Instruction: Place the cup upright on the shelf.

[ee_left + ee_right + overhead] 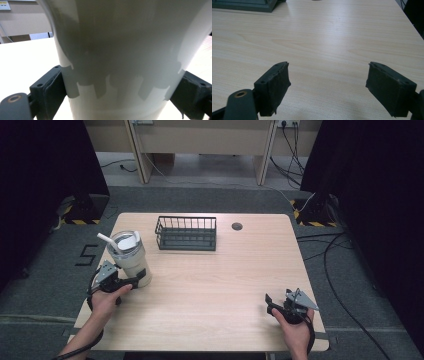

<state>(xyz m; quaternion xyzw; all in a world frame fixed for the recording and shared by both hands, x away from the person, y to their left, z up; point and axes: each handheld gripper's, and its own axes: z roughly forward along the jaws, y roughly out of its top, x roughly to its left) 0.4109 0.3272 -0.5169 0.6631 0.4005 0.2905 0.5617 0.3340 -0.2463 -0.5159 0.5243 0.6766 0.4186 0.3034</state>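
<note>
Left claw (131, 282) pinches the cup (131, 257) low on its body, jaws pressed against both sides of the smooth white wall; in the left gripper view the cup (120, 50) sits wedged between the pads. Cup stands upright near the table's left edge, with a lid and a straw (106, 240) sticking out toward the far left. Likely rigid, a bit top-heavy if filled, and the glossy wall looks slippery, so the low grip risks tipping; a hold nearer mid-body seems safer. Wire basket (186, 233) sits toward the far edge, left of centre, well apart from the cup. Table (215, 285) is pale wood grain, flat and bare in the middle, with a small round grommet (237, 226) by the far edge. Right claw (272, 304) rests near the near right corner, jaws spread, holding nothing. Grey carpet, cables and dark curtains around.
</note>
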